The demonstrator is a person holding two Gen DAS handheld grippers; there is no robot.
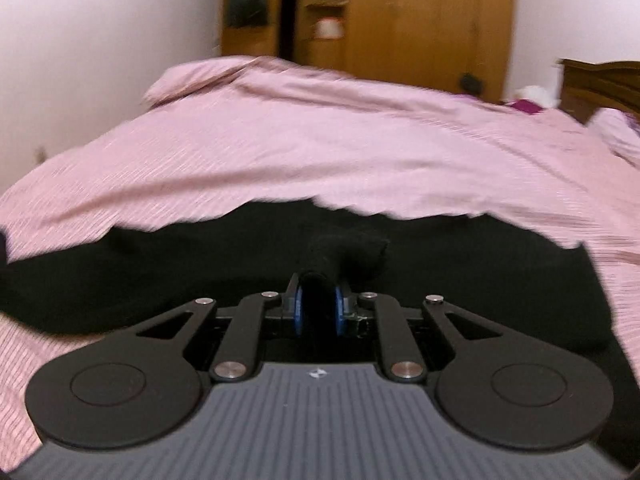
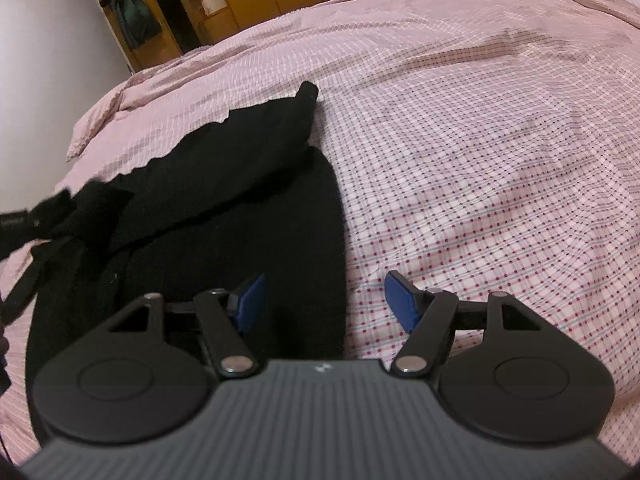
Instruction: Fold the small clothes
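The left gripper (image 1: pixel 318 304) is clenched on a bunched fold of the black garment (image 1: pixel 440 272), lifting it a little above the pink checked bedspread (image 1: pixel 320 140). The right gripper (image 2: pixel 325 300) is released, jaws spread wide over the garment's right edge. The garment (image 2: pixel 240 208) lies spread near the bed's front edge. A wooden wardrobe (image 1: pixel 420 20) stands behind the bed.
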